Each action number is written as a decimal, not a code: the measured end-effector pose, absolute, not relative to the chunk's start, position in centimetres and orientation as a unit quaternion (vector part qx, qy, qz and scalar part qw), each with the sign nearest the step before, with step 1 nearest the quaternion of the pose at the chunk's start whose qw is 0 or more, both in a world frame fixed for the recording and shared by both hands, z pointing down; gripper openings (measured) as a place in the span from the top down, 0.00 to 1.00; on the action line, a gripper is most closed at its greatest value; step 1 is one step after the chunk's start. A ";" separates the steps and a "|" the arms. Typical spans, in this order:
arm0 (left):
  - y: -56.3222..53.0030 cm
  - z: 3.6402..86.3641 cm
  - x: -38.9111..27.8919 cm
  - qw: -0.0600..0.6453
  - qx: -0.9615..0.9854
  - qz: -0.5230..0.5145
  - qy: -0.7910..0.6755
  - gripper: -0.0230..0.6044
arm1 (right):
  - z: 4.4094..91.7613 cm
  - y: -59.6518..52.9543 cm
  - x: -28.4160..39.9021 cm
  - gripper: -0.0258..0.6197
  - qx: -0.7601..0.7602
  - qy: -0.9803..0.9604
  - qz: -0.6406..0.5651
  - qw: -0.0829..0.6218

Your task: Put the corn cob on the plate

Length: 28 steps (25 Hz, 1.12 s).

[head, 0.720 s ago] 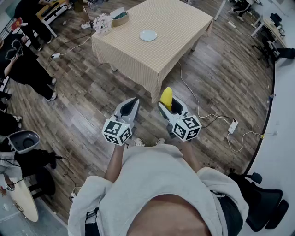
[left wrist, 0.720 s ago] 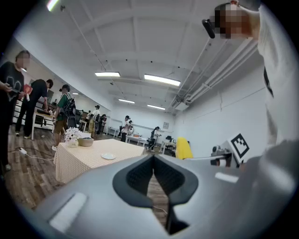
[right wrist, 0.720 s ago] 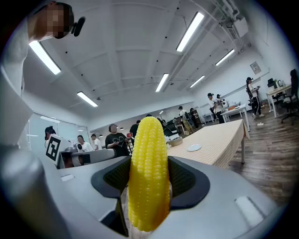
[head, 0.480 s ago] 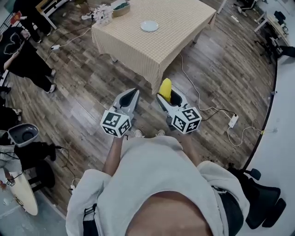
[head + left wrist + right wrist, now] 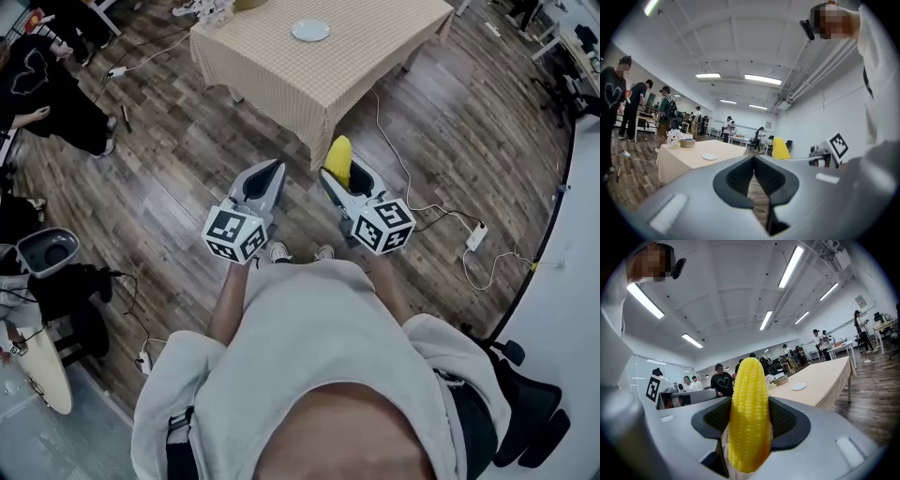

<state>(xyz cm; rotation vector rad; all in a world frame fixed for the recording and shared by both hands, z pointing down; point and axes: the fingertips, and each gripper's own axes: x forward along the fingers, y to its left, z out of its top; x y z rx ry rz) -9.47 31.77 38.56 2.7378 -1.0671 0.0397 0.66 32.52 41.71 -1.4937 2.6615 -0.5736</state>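
One step done: my right gripper (image 5: 342, 174) fingers clamp the yellow corn cob (image 5: 749, 413), left gripper (image 5: 268, 177) fingers pinched together empty, while the small white round plate (image 5: 310, 31) sits well away on the beige checked-cloth desk (image 5: 272, 70), so carrying and placing remain.

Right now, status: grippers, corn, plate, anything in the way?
Left gripper shut, empty. Right gripper shut on corn cob. Plate bare on table ahead, not yet reached. Power strip with cable on floor, off to the right.
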 end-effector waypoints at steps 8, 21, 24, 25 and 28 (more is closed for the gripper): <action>31.7 37.8 -7.3 0.088 0.922 0.008 -0.378 0.95 | 41.2 31.8 3.4 0.58 -0.481 0.858 -0.180 0.028; 31.5 39.3 -4.6 0.091 0.909 0.009 -0.406 0.95 | 42.5 31.5 7.3 0.58 -0.469 0.866 -0.175 0.014; 30.5 39.6 -4.5 0.094 0.909 0.009 -0.406 0.95 | 42.7 30.6 7.3 0.58 -0.467 0.867 -0.176 0.010; 30.2 39.7 -4.3 0.094 0.909 0.011 -0.406 0.95 | 42.8 30.3 7.4 0.58 -0.468 0.866 -0.176 0.008; 29.3 40.4 -4.0 0.093 0.910 0.019 -0.404 0.95 | 43.4 29.6 7.7 0.58 -0.471 0.864 -0.177 0.003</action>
